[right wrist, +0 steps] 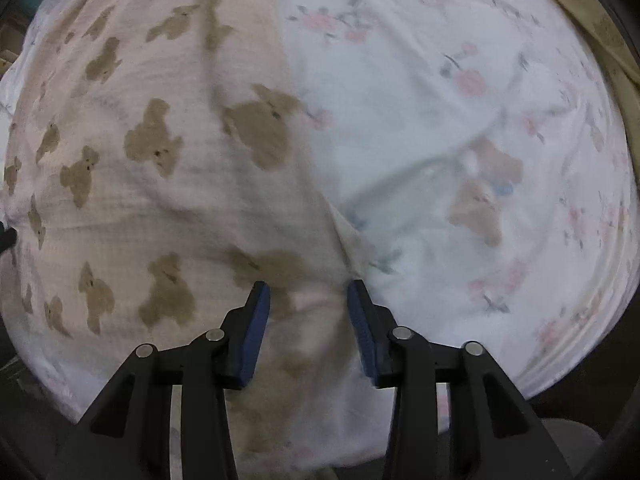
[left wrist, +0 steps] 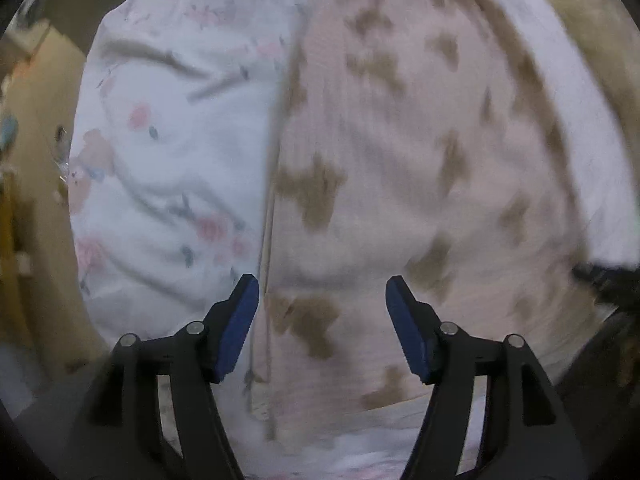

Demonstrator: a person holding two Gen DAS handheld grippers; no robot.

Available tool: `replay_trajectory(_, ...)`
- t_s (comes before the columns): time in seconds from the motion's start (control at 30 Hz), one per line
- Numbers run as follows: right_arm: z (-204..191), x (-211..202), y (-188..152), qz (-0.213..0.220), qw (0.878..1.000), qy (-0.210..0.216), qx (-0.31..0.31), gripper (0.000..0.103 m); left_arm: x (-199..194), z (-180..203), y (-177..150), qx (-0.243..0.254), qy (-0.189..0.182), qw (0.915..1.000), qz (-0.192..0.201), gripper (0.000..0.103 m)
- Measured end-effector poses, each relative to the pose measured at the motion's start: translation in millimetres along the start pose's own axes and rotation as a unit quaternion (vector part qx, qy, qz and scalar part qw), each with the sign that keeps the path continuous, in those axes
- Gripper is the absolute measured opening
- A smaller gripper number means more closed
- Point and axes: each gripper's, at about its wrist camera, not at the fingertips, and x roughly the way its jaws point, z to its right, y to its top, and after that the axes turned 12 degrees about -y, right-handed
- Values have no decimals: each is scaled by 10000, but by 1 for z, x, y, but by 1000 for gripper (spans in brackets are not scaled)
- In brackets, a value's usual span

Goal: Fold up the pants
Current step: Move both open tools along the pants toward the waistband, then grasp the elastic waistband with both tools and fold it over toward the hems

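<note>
The pants [left wrist: 400, 168] are pale pink with brown teddy-bear prints and lie spread on a white floral sheet [left wrist: 168, 152]. In the left wrist view my left gripper [left wrist: 322, 292] is open just above the pants near their left edge, with nothing between its blue pads. In the right wrist view the pants [right wrist: 160, 168] fill the left half. My right gripper [right wrist: 308, 296] is partly open, and a bunched fold of the pants' edge sits between its blue pads [right wrist: 256, 328].
The floral sheet [right wrist: 460, 140] covers the bed on the right of the right wrist view. A tan bed edge [right wrist: 592, 28] shows at the far right. Beige furniture and floor [left wrist: 36, 160] lie left of the bed.
</note>
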Motion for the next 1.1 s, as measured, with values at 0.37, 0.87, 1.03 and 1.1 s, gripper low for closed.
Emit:
replay_trajectory(0.37, 28, -95, 152, 1857, 9697, 1552, 328, 70, -21, 5, 170, 837, -127, 9911, 1023, 76)
replay_trajectory(0.87, -73, -24, 341, 1598, 9707, 1794, -2, 67, 42, 12, 266, 1667, -660, 9827, 471, 44)
replay_trajectory(1.03, -67, -14, 349, 1768, 9644, 1965, 27, 11, 55, 16, 282, 1595, -822, 9828, 436, 45)
replay_trajectory(1.1, -59, -11, 354, 1788, 9619, 2063, 107, 10, 56, 22, 289, 1690, -950, 9800, 438, 45)
